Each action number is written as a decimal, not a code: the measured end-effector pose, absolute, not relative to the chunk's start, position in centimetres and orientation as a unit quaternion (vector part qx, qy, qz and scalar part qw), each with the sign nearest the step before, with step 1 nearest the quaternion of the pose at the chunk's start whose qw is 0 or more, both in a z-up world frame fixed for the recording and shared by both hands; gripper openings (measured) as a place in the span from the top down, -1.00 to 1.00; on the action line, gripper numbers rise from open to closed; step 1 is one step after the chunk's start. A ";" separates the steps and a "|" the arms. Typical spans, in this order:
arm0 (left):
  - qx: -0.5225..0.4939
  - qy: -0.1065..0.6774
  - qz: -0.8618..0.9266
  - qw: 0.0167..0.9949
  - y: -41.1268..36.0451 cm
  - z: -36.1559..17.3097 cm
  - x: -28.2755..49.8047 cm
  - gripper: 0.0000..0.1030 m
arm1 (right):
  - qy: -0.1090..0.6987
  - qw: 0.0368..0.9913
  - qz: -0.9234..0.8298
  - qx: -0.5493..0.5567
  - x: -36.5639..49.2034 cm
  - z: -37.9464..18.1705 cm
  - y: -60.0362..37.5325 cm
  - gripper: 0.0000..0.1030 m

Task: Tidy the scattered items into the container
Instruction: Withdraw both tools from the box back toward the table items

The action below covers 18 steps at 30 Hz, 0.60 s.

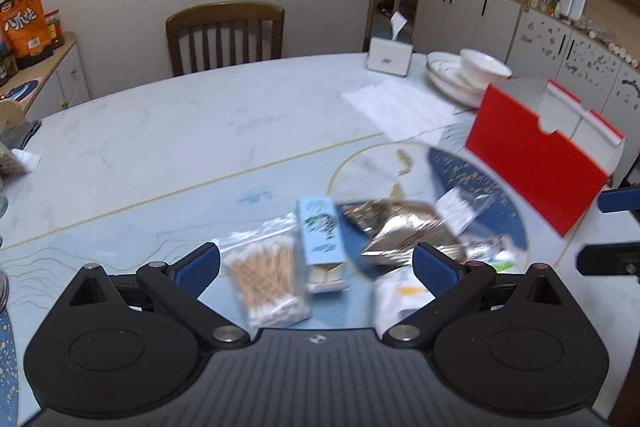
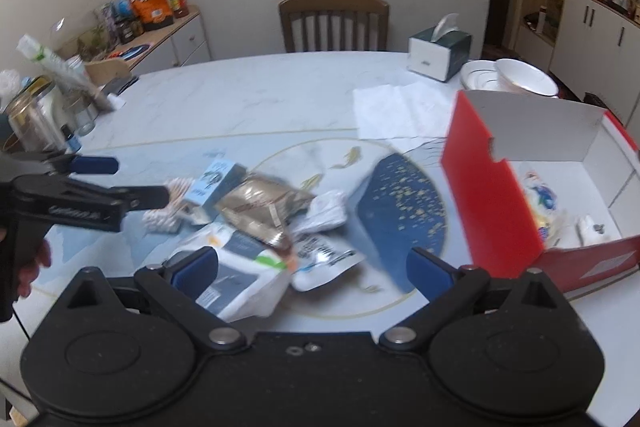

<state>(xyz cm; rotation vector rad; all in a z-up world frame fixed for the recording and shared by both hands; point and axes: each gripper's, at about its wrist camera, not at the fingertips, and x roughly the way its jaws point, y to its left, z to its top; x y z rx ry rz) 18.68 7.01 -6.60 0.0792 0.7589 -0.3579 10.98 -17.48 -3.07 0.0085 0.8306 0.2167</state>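
Observation:
A pile of small items lies on the table mat: a bag of cotton swabs point(image 1: 266, 279), a light blue carton point(image 1: 322, 243), a gold foil packet point(image 1: 404, 227) and white pouches point(image 2: 240, 279). My left gripper point(image 1: 318, 267) is open wide just above the swab bag and the carton, touching neither. My right gripper point(image 2: 312, 267) is open over the white pouches, holding nothing. The red cardboard box point(image 2: 496, 199) stands open at the right with a few packets inside. The left gripper point(image 2: 128, 181) also shows at the left of the right wrist view.
Sheets of white paper point(image 2: 400, 111), a tissue box point(image 2: 438, 53) and stacked white bowls point(image 2: 516, 79) sit behind the red box. Jars and bottles point(image 2: 36, 119) crowd the table's left edge. A wooden chair point(image 2: 334, 23) stands at the far side.

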 end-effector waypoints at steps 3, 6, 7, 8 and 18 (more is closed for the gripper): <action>0.044 0.375 -0.162 0.912 7.6 -7.4 19.1 -1.00 | 0.404 0.907 0.121 -0.018 10.6 -3.3 -15.8 -0.95; 0.044 0.385 -0.150 0.910 8.2 -8.3 19.6 -1.00 | 0.403 0.904 0.137 -0.044 10.2 -3.5 -14.0 -0.95; 0.045 0.387 -0.148 0.909 8.3 -8.5 19.7 -1.00 | 0.404 0.902 0.141 -0.052 10.2 -3.7 -13.5 -0.95; 0.047 0.389 -0.146 0.908 8.4 -8.8 19.8 -1.00 | 0.406 0.900 0.146 -0.060 10.2 -4.0 -12.9 -0.95; 0.057 0.412 -0.129 0.900 8.3 -11.0 21.2 -1.00 | 0.404 0.888 0.157 -0.150 9.9 -6.5 -9.2 -0.89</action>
